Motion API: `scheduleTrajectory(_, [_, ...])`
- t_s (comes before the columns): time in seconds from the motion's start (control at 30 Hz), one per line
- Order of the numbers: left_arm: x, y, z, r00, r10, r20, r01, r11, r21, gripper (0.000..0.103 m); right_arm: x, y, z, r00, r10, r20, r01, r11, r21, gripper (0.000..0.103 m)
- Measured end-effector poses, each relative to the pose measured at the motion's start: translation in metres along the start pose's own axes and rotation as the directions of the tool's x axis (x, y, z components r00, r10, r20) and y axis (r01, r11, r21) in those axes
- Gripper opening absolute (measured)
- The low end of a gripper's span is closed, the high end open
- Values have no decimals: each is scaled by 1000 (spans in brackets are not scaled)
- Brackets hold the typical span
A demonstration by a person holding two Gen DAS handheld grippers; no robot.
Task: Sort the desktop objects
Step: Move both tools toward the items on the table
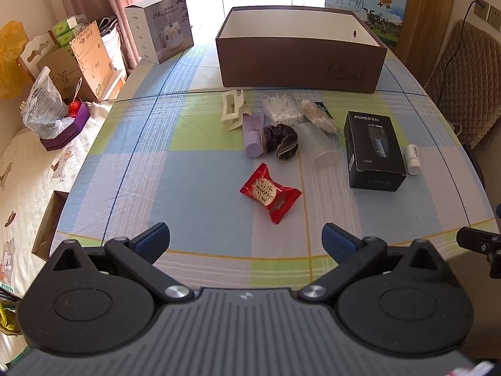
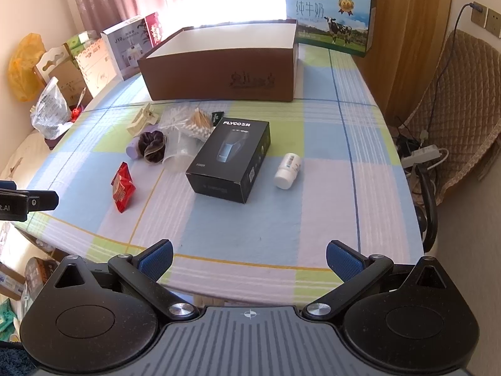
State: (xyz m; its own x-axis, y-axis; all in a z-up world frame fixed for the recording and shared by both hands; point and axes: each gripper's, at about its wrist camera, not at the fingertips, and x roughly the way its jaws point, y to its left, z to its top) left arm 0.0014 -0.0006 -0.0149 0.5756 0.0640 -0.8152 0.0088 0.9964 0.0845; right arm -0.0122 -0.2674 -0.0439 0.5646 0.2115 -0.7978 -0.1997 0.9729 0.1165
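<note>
Brown box (image 1: 300, 62) empty, desk (image 1: 188, 169) rear | red snack packet (image 1: 271, 192) mid-desk | left gripper (image 1: 245, 239), right gripper (image 2: 249, 258) fingers spread, holding nothing

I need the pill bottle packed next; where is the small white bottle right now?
The white bottle lies on its side on the checked tablecloth, just right of the black FLYCO box, nearer than the brown box.

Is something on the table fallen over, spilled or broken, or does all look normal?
Nothing looks spilled or broken. Two things lie on their sides: the clear plastic cup, tipped over beside the dark scrunchie, and the white bottle next to the black FLYCO box. The rest is only a loose clutter in front of the empty brown box.
</note>
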Motion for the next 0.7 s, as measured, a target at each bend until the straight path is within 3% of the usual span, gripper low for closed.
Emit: scheduleTrajectory(0.7, [13, 0, 1, 1000, 0, -30, 0, 1000, -3, 102, 8, -4, 4, 1000, -11, -14, 11, 1000, -4, 101])
